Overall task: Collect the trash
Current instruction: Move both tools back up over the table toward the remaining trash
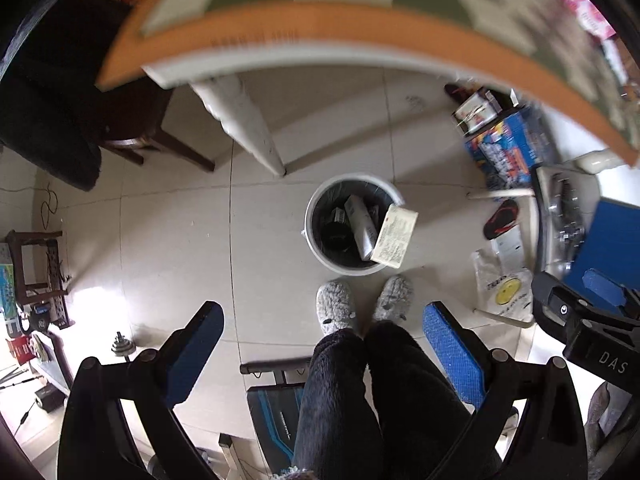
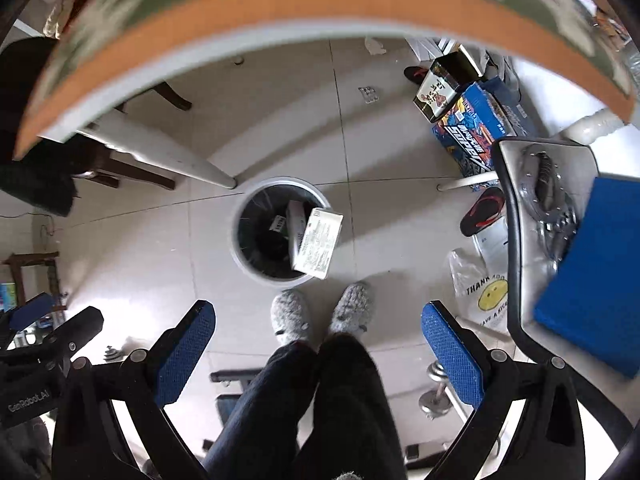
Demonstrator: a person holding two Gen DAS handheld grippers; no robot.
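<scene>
Both the left gripper (image 1: 324, 344) and right gripper (image 2: 318, 342) hang with fingers spread, empty. A box (image 1: 394, 236) leans on the bin (image 1: 316, 248) rim below.

Tiled floor (image 1: 168, 216) under white bin (image 1: 316, 248) (slippers (image 1: 500, 220) nearby)

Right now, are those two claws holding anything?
Left gripper: open, holding nothing.
Right gripper: open, holding nothing.

"DAS" in white on the right gripper (image 1: 592, 320). "GenRobot.AI" on the left gripper (image 2: 36, 344). "THANK YOU" and "HAVE A NICE" on the plastic bag (image 2: 482, 300). "SUPER" on the blue box (image 2: 476, 136), far right.
</scene>
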